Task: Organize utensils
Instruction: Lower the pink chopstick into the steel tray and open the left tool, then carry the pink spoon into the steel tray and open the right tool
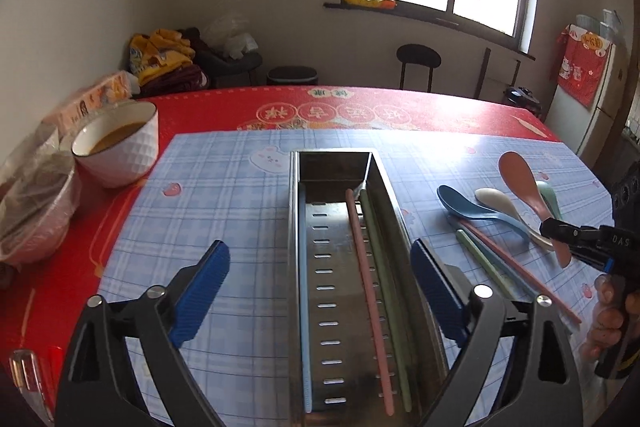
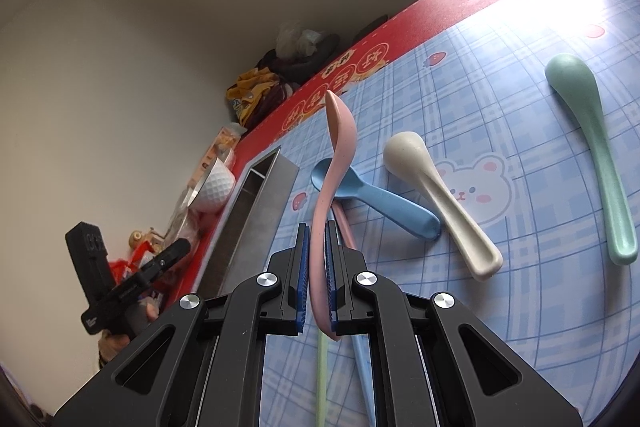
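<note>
Left wrist view: our left gripper (image 1: 320, 291) stands wide apart and empty over the metal tray (image 1: 296, 267) at centre frame, chopsticks (image 1: 370, 267) inside.

Right wrist view: our right gripper (image 2: 318, 267) is clamped on the pink spoon (image 2: 330, 163) by its handle – light, stiff, likely slick – at centre frame.
</note>
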`<state>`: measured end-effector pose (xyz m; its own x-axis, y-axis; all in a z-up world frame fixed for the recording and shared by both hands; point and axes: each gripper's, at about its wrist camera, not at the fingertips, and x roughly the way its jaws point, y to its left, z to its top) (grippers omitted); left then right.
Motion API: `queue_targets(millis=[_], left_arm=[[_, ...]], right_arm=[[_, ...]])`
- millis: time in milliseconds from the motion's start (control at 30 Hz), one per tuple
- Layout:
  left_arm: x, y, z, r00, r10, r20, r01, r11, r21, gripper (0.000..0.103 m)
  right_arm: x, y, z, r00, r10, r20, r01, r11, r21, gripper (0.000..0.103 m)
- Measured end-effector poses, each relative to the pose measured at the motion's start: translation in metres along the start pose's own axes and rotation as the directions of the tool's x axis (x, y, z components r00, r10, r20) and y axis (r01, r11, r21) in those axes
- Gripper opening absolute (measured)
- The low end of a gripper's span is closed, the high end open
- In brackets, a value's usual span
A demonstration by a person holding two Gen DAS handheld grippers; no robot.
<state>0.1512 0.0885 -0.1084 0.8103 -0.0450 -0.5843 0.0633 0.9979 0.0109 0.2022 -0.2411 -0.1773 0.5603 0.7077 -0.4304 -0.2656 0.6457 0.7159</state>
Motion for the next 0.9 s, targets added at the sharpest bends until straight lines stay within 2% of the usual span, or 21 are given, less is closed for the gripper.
queue_targets(millis=[67, 167, 367, 433, 567, 633, 667, 900], left_arm=[[-0.008, 0.001, -0.005, 0.998, 0.018, 0.057, -0.02, 0.999, 0.028, 0.097], [-0.009, 0.006, -0.007, 0.995, 0.034, 0.098, -0.036, 0.999, 0.023, 0.097], [-0.013, 0.019, -0.013, 0.993, 0.036, 0.114, -0.03, 0.998, -0.055, 0.097], [-0.018, 0.016, -0.015, 0.991, 0.035, 0.13, -0.03, 0.999, -0.039, 0.097], [-0.024, 0.015, -0.016, 0.984, 0.079, 0.158, -0.073, 0.996, -0.044, 0.097], [-0.019, 0.02, -0.017, 0.984, 0.122, 0.13, -0.114, 0.991, -0.07, 0.097], [-0.016, 0.023, -0.017, 0.986, 0.121, 0.116, -0.112, 0.99, -0.081, 0.097], [-0.028, 0.047, -0.014, 0.98, 0.128, 0.151, -0.098, 0.977, -0.188, 0.097]], right_arm=[[0.0, 0.003, 0.0, 1.0, -0.003, 0.012, 0.003, 1.0, -0.008, 0.008], [0.0, 0.007, 0.0, 0.999, -0.032, 0.036, 0.033, 0.999, -0.025, 0.008], [-0.005, 0.011, -0.004, 0.994, -0.079, 0.075, 0.078, 0.997, 0.009, 0.008], [-0.002, 0.011, -0.007, 0.994, -0.093, 0.063, 0.091, 0.995, 0.042, 0.008], [0.009, 0.021, -0.01, 0.992, -0.116, 0.039, 0.113, 0.99, 0.08, 0.008], [0.016, 0.03, -0.009, 0.992, -0.122, 0.029, 0.119, 0.988, 0.095, 0.008], [0.019, 0.035, -0.008, 0.992, -0.122, 0.022, 0.119, 0.988, 0.096, 0.008], [0.052, 0.084, -0.005, 0.99, -0.137, -0.028, 0.137, 0.99, 0.017, 0.008]])
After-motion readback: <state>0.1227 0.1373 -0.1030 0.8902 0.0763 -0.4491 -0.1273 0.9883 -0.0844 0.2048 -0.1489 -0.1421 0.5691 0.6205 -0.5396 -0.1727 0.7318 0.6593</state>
